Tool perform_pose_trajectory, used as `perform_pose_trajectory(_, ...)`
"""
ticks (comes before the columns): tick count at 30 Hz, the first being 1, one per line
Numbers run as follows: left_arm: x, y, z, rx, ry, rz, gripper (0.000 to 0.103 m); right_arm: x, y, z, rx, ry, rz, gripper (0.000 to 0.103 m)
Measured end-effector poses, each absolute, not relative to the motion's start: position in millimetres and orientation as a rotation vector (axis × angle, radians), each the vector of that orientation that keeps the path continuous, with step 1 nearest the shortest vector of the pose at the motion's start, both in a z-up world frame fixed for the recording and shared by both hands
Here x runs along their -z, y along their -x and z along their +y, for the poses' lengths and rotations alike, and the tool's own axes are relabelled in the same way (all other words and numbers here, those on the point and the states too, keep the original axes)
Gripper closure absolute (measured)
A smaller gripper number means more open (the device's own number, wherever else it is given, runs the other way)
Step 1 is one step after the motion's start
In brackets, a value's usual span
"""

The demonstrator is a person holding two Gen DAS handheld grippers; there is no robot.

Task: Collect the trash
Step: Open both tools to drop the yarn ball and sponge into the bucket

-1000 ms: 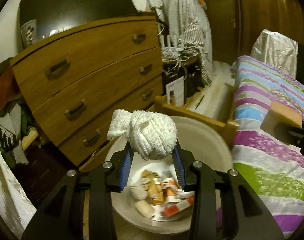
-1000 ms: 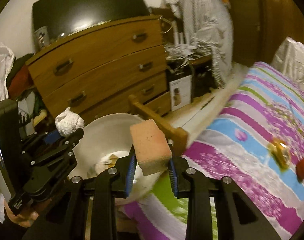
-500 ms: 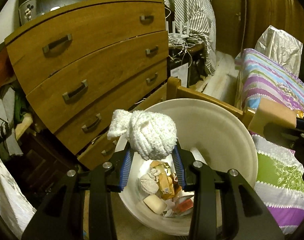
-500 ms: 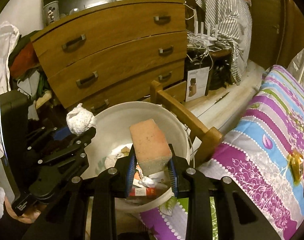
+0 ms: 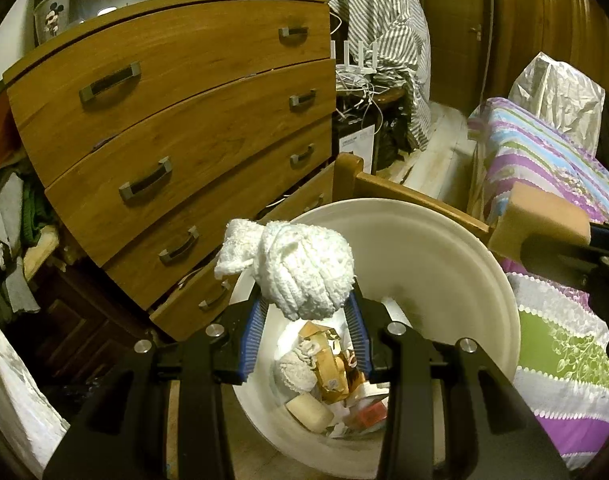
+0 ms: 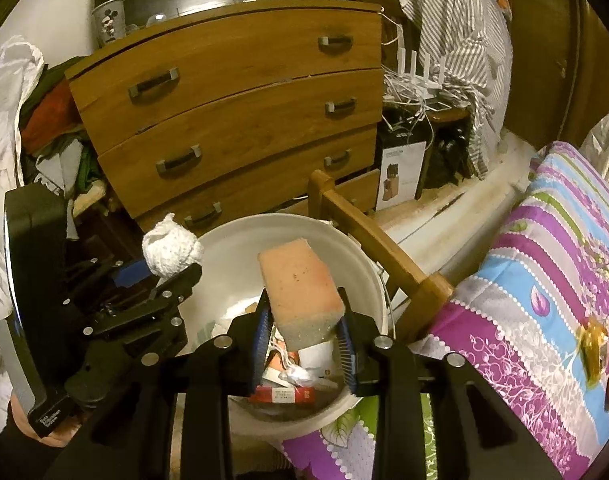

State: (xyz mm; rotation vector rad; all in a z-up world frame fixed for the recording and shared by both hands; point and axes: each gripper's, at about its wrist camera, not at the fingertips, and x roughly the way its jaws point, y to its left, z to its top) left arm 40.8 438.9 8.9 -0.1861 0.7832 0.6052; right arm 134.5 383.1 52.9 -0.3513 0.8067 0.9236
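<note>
A: Where are the two pieces of trash shown, relative to the white bin (image 5: 456,248)?

B: Both are held above its open mouth. The white knotted cloth (image 5: 300,268) is seen between the blue pads of the left gripper (image 5: 306,320), over the near-left part of the bin. The pink sponge (image 6: 300,292) is seen between the pads of the right gripper (image 6: 304,334), over the bin's middle. Wrappers and other scraps (image 5: 332,376) are already lying at the bottom of the bin.

A: Why are they held there?

B: It is judged that a drop is intended: each item is positioned so that a fall would end inside the bin's rim, not on the striped bedspread (image 6: 544,264) to the bin's right or on the floor.

A: What is the state of the fingers?

B: The jaws of both grippers are opening. The cloth is still touched by the left pads. The sponge is shown with its lower end between the right pads, and a slight gap appears to be forming on one side; whether it is still gripped cannot be told for certain.

A: And the pose of the hands?

B: Both grippers are angled steeply downward toward the bin, side by side, the left one nearer the wooden dresser (image 5: 184,120) behind the bin.
</note>
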Motion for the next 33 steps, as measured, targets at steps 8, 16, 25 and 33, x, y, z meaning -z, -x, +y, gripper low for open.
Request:
perform_pose_trajectory(8, -7.5, -42.4, 436.1, -0.602, 0.179, 0.779, 0.033, -48.7, -136.2, 379.1, -0.921, 0.353, 0.802, 0.047)
perform_pose_trajectory(16, -2.0, -41.9, 435.1, -0.605, 0.185, 0.790, 0.033, -47.4, -137.7, 370.3, -0.887, 0.336, 0.774, 0.035)
perform_pose_trajectory(25, -6.8, -33.0, 427.9, -0.620, 0.186, 0.764, 0.022, -60.4, -128.2, 336.4, -0.769, 0.283, 0.610, 0.019)
perform_pose_trajectory(33, -16.2, -14.9, 421.4, -0.661, 0.196, 0.699, 0.007, -54.6, -115.6, 303.9, -0.653, 0.294, 0.605, 0.005)
